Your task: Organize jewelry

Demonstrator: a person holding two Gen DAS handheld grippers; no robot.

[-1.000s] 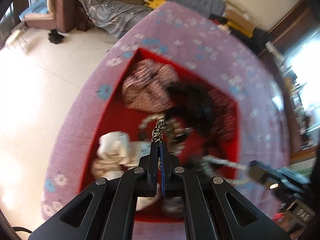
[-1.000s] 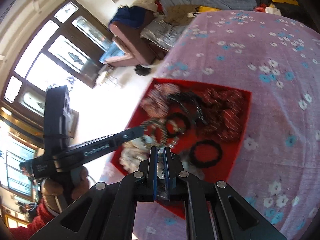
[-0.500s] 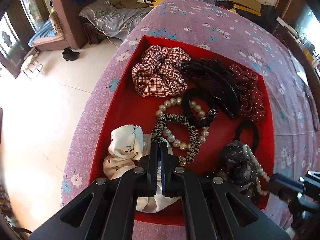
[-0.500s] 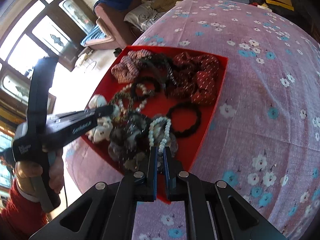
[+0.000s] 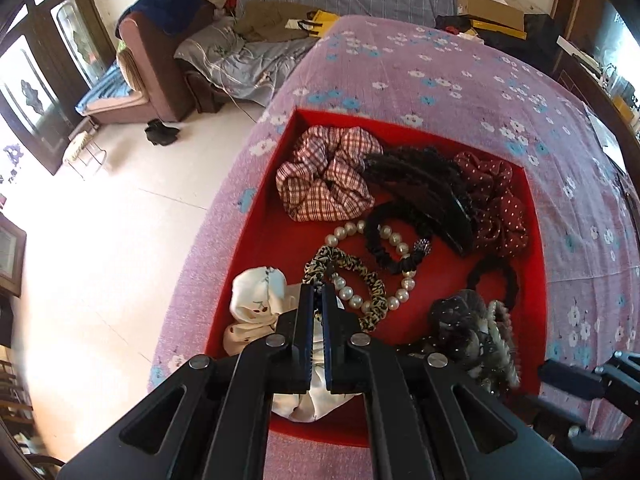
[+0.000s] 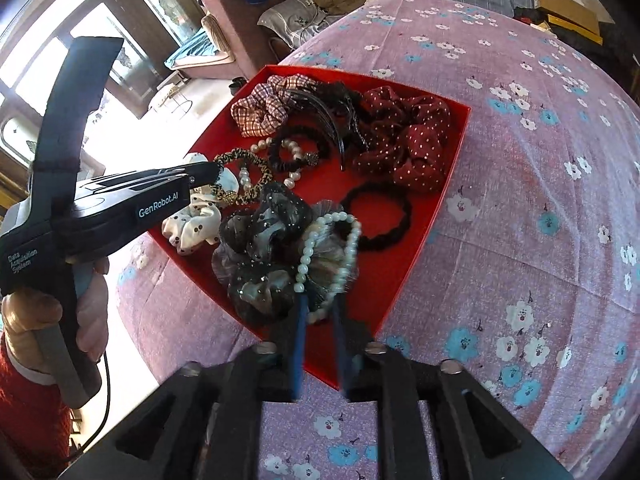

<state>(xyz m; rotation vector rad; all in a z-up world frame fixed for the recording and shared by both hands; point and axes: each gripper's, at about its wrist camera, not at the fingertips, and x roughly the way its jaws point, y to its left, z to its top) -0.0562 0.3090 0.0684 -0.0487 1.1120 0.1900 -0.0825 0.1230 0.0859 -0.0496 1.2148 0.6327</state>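
**Q:** State of the right tool (image 6: pixel 320 304)?

**A:** Parted to a narrow gap, against nearly closed half a second ago. Blurred in the right wrist view. Pearl strand (image 6: pixel 306 258) draped over the dark tulle scrunchie (image 6: pixel 264 236), its near end between the jaws; contact impossible to confirm.

**Q:** Meaning for the task?

**A:** Likely a release: strand set down at the near corner of the red tray (image 6: pixel 384 280), inside the rim. Judged as one item placed, more to sort.

**Q:** And the left tool (image 5: pixel 319 292)?

**A:** Unchanged: closed to a slit on the leopard-print hair tie (image 5: pixel 352 262), low over the tray beside the white scrunchie (image 5: pixel 256 300). Probably next for lifting clear of the second pearl loop (image 5: pixel 384 234) lying across it; snagging possible.

**Q:** Surface and room?

**A:** Tabletop (image 6: pixel 520 200) under purple flowered cloth, tray near its edge. Beyond: pale tiled floor (image 5: pixel 100 220), brown sofa (image 5: pixel 152 60) heaped with bedding, dark glazed doors (image 5: pixel 40 80).
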